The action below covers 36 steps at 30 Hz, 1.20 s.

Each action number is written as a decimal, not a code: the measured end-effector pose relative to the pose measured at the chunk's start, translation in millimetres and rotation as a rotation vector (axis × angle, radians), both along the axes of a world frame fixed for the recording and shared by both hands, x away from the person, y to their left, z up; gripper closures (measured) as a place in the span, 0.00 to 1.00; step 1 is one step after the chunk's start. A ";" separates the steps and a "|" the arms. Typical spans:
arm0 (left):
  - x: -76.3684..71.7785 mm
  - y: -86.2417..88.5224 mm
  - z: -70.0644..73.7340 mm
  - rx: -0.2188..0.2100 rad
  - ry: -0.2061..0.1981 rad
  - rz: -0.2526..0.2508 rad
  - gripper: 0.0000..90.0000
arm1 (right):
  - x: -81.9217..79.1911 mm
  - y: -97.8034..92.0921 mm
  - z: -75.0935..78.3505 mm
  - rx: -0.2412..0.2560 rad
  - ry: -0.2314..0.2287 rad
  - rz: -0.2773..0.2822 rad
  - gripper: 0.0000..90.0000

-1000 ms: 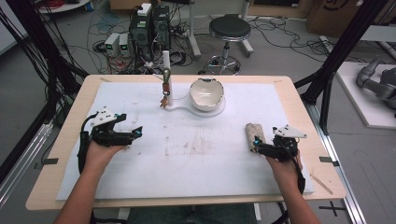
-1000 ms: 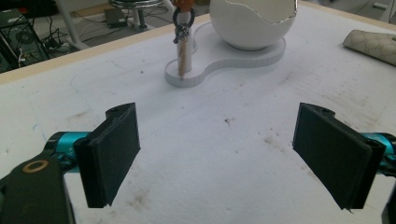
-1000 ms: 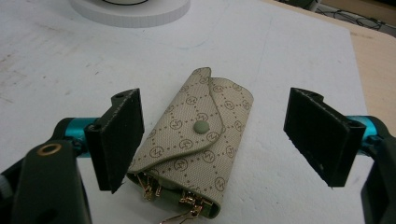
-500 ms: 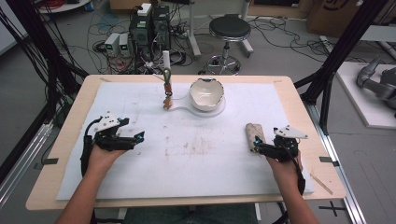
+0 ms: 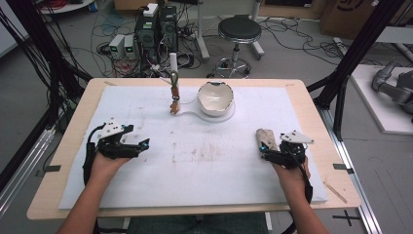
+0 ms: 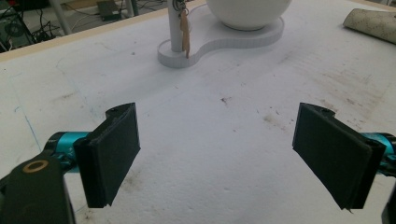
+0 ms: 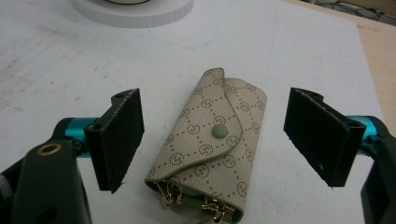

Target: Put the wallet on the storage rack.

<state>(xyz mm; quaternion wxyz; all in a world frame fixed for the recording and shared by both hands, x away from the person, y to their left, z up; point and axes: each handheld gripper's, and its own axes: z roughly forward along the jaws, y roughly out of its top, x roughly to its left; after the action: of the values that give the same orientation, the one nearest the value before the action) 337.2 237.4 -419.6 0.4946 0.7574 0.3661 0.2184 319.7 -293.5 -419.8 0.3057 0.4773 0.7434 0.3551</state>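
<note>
From the high view, the desk [image 5: 311,105] is covered by a white mat, with the left tool [image 5: 141,145] sitting around 9 o'clock and the right tool [image 5: 263,146] around 3 o'clock, each held in a hand coming up from the bottom edge. A white bowl [image 5: 215,97] on a white base sits at 12 o'clock, with a short post [image 5: 174,73] just to its left carrying something small and brown. A beige key pouch [image 5: 267,138] lies right at the tip of the right tool. Left gripper view: the tool is released, jaws spread wide over bare, slightly stained mat — the post [image 6: 175,25] and the bowl [image 6: 247,11] are up ahead at 12 o'clock, and the end of the pouch [image 6: 371,23] pokes in around 2 o'clock. Right gripper view: that tool is released too, and the key pouch [image 7: 212,144] lies flat on the mat between the two jaws, touching neither — snap flap closed, gold key hooks [image 7: 212,207] sticking out of the near end at 6 o'clock.
</note>
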 end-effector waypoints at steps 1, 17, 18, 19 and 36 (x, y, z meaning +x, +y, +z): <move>0.1 0.3 -0.1 0.003 0.003 0.002 0.16 | 1.8 1.5 -2.3 -0.004 0.018 -0.010 0.23; 0.4 -3.2 -2.1 0.022 0.010 -0.003 0.16 | 15.6 7.8 -20.8 -0.014 0.141 -0.097 0.23; 0.3 -3.1 -2.1 0.021 0.010 -0.002 0.16 | 16.4 8.6 -22.0 -0.015 0.149 -0.104 0.23; 0.3 -3.0 -2.2 0.020 0.010 -0.003 0.16 | 17.3 9.0 -23.3 -0.014 0.157 -0.110 0.23; -0.2 -3.7 -3.4 0.029 0.020 0.001 0.16 | 21.6 7.9 -32.0 0.023 0.246 -0.118 0.23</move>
<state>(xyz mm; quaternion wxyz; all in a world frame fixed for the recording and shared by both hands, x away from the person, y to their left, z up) 337.0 233.7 -423.0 0.4797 0.7665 0.3683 0.2162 341.3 -285.7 -451.7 0.2275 0.5636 0.7417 0.2837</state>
